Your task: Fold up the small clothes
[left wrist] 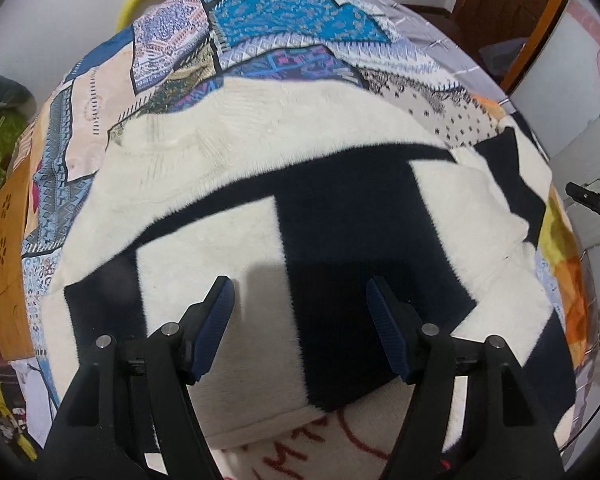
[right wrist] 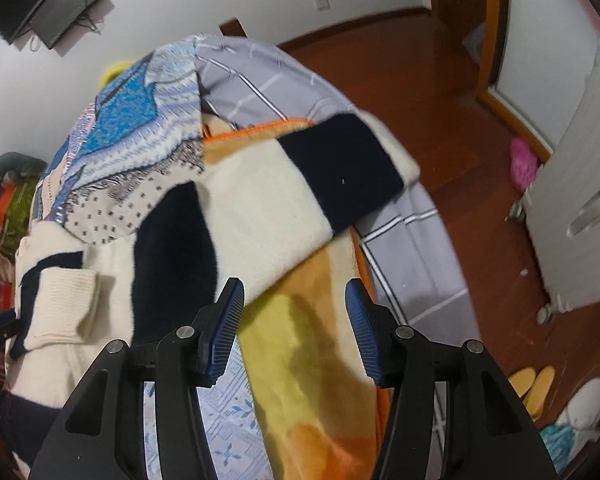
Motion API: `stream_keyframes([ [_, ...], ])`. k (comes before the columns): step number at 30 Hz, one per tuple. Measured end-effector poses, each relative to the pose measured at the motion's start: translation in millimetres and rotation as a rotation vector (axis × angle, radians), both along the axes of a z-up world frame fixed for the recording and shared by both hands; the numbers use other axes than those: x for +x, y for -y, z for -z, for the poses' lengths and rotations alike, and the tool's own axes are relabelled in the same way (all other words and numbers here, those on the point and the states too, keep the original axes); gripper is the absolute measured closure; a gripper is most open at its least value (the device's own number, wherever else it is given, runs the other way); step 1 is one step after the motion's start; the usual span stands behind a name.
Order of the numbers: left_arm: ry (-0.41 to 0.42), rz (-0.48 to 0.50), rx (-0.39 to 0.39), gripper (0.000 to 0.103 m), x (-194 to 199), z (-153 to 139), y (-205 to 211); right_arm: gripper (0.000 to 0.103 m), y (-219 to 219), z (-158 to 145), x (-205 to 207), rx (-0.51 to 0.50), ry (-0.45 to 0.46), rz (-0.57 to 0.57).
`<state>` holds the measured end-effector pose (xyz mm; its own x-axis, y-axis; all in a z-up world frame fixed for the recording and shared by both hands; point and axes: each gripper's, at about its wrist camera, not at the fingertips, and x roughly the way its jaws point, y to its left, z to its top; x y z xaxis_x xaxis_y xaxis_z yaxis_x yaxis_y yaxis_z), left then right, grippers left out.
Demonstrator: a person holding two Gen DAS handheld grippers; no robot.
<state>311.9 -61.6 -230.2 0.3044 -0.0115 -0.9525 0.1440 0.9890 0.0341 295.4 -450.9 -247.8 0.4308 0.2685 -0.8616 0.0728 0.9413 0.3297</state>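
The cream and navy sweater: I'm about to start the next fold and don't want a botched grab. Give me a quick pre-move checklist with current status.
1. Left gripper open, nothing between the pads: ok.
2. Right gripper open and empty: ok.
3. Sweater spread flat on the bed: ok.
4. Sleeve folded in: not ok, it hangs past the orange blanket edge.
5. Ribbed cuff lying flat: not ok, bunched.
6. Whole hem visible: cannot tell.

Both wrist cameras are looking steeply down, close over the bed point(left wrist: 292, 36); the left is facing its middle. The right is facing its right edge; both are sharing the cream-and-navy sweater point(left wrist: 340, 216).
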Motion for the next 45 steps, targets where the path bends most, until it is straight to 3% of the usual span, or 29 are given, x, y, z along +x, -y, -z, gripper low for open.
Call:
stream_keyframes([
  [9,-0.010,-0.029,-0.021,0.028,1.5,6.2,-5.9,0.054,-12.0,25.1,20.2,0.118,-0.042,-0.003],
  [15,0.001,-0.025,-0.028,0.027,-1.0,6.8,-6.9,0.054,-20.5,30.2,32.6,0.111,-0.033,0.006],
  [24,0.020,-0.045,-0.055,0.024,-4.1,8.5,-11.0,0.091,-18.0,29.2,48.9,0.097,-0.027,0.058],
  [32,0.019,-0.059,-0.069,0.025,-7.7,3.2,-18.8,0.095,-32.4,-15.1,41.4,0.031,0.105,0.017],
  [45,0.086,-0.112,-0.104,0.025,-28.7,-29.8,-47.9,0.096,-82.2,-112.6,25.8,0.046,0.331,-0.104],
])
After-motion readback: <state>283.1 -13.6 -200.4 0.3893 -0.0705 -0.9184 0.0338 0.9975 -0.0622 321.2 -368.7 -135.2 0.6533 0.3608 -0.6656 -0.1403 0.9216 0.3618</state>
